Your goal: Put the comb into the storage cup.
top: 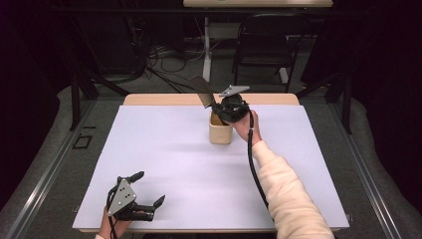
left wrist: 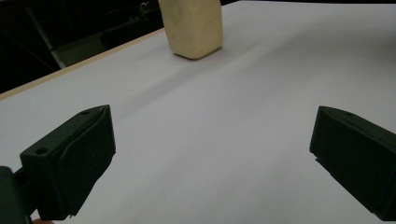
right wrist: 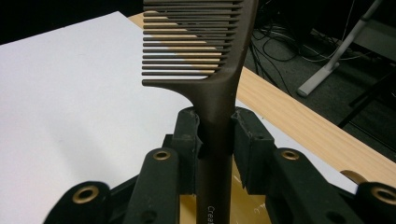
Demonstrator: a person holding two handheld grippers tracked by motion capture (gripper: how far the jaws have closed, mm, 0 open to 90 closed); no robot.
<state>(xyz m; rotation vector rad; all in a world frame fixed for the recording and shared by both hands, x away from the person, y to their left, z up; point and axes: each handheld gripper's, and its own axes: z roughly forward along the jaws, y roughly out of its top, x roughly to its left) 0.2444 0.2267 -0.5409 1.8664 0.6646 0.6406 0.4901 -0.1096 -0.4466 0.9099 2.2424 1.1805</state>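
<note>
A brown comb [right wrist: 212,70] stands between the jaws of my right gripper [right wrist: 215,135], which is shut on its handle. In the high view the comb [top: 203,91] sticks up and to the left from the right gripper [top: 217,107], held over a cream holder cup [top: 220,132] at the back middle of the table. The comb's lower end is hidden behind the gripper. My left gripper [top: 149,189] rests at the front left edge, open, with nothing between its fingers. From the left gripper [left wrist: 212,144] the cup [left wrist: 192,25] shows far ahead.
A white sheet [top: 164,164] covers the table, with a wooden strip [top: 164,99] showing at the far edge. A dark chair [top: 263,42], a table leg and cables on the floor stand beyond the table. A cable trails from the right gripper along the sleeve.
</note>
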